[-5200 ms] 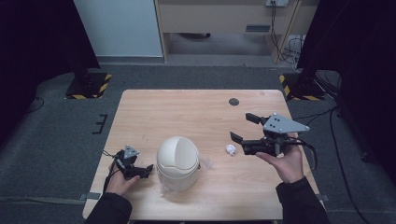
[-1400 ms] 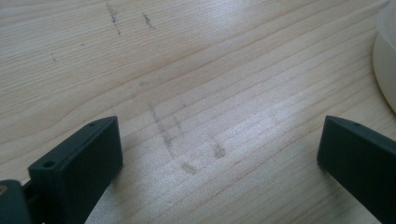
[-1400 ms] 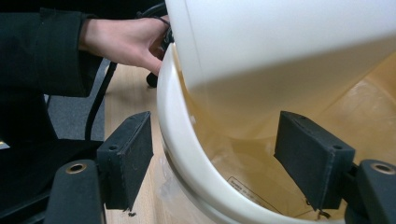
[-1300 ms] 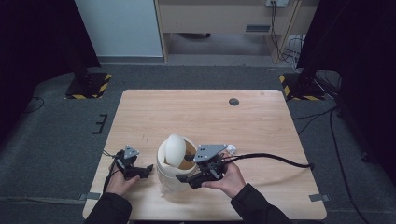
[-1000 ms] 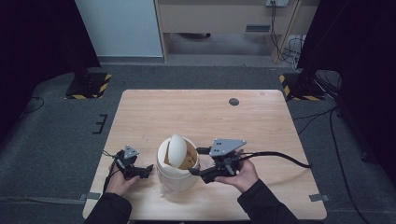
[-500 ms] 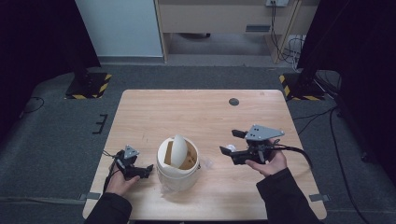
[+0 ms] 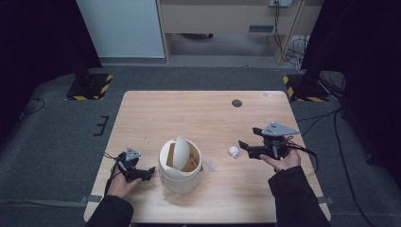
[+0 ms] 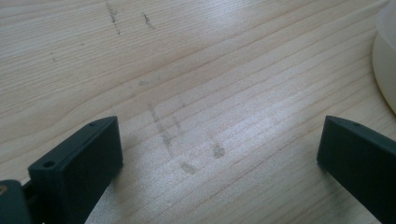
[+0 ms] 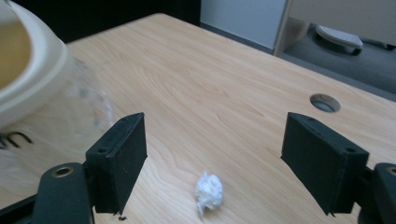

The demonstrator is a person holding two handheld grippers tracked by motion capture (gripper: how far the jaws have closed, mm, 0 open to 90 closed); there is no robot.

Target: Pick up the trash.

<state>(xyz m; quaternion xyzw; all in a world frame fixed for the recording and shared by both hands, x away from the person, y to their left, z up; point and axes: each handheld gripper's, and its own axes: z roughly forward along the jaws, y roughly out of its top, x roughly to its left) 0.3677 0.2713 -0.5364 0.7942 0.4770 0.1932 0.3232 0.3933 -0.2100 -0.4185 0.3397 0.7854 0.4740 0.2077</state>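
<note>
A cream swing-lid bin [image 7: 179, 176] stands at the table's front centre, its lid [image 7: 182, 149] tipped on edge so the inside shows. A small crumpled white paper ball [image 7: 233, 151] lies on the wood to its right. My right gripper [image 7: 247, 137] hovers just right of the ball and points left at it. Its jaws have just been opening and stand wide; the ball [image 9: 208, 190] lies on the table low between them, untouched. The bin's rim [image 9: 28, 79] fills that view's left. My left gripper [image 7: 147, 171] rests left of the bin, open [image 8: 219, 140] over bare wood.
A clear bag liner [image 7: 208, 164] hangs out of the bin on its right side. A round cable hole [image 7: 237, 103] sits at the table's far middle. The right gripper's cable [image 7: 307, 151] trails off toward the table's right edge. Bin wall [image 8: 385, 56] is close on the left gripper's right.
The bin's lid, domed shut at first, now stands tipped open. My right gripper has drawn back from the bin to the right, to beside the paper ball. The left hand has kept still.
</note>
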